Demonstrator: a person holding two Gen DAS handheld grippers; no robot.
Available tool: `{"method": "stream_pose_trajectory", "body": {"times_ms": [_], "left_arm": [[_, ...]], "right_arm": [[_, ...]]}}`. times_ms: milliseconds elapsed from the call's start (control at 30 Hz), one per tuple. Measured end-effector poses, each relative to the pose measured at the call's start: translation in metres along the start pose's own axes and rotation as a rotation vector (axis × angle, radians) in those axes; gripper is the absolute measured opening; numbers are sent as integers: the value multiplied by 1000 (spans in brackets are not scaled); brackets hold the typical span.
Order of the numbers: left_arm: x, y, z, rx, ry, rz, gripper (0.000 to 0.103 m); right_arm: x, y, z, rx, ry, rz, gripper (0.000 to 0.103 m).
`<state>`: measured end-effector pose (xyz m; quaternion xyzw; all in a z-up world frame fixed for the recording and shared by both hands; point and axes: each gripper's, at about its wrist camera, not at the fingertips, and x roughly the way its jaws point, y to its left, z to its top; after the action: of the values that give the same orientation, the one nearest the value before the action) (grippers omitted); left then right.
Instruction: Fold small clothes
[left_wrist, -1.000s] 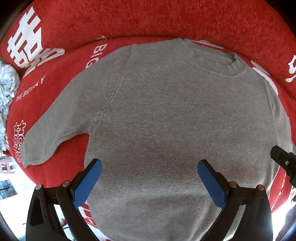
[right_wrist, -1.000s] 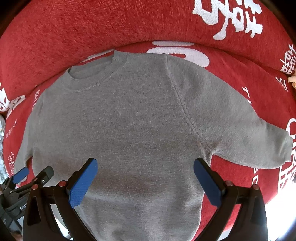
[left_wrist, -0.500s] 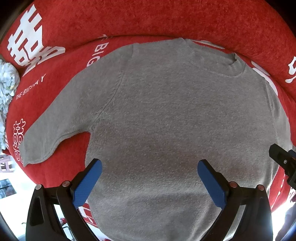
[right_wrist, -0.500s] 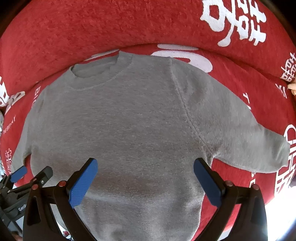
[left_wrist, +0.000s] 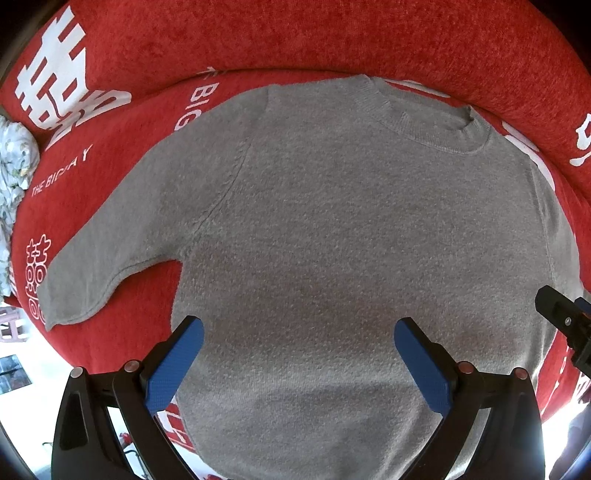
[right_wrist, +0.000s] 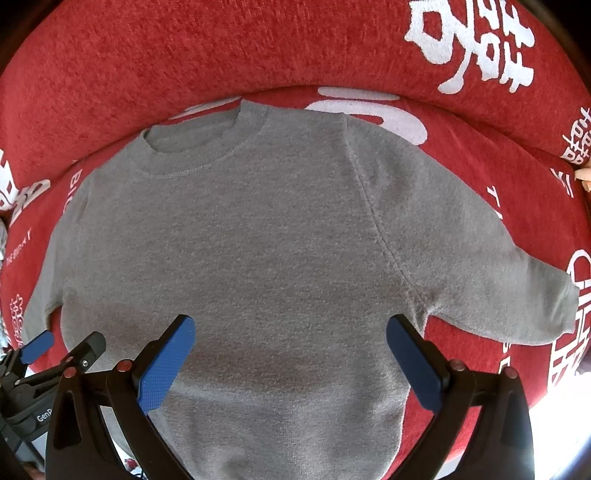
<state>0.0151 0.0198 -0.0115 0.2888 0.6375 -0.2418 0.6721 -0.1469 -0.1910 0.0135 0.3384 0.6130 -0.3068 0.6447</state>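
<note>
A small grey knit sweater (left_wrist: 332, 229) lies flat and spread out on a red cushion, collar at the far side, both sleeves out to the sides. It also shows in the right wrist view (right_wrist: 258, 251). My left gripper (left_wrist: 299, 332) is open and empty, hovering over the sweater's lower body. My right gripper (right_wrist: 291, 328) is open and empty over the lower body too, more to the right. The left sleeve (left_wrist: 110, 258) and the right sleeve (right_wrist: 498, 280) lie flat.
The red cushion (left_wrist: 332, 37) with white lettering rises as a backrest behind the sweater. A pale patterned cloth (left_wrist: 14, 166) sits at the far left. The other gripper shows at each view's edge (left_wrist: 565, 321) (right_wrist: 48, 354). Bright floor lies beyond the cushion's front edge.
The right gripper's view has shifted a little, the sweater sitting lower and further right in it. The left gripper has barely moved. Both stay open.
</note>
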Motion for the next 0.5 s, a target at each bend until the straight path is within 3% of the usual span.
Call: {"method": "stream_pose_trajectory", "body": {"times_ms": [500], "left_arm": [[0,8,-6,-9,-1,-6,103]], "right_arm": [[-3,6,-3,-4,-4,6,103]]}}
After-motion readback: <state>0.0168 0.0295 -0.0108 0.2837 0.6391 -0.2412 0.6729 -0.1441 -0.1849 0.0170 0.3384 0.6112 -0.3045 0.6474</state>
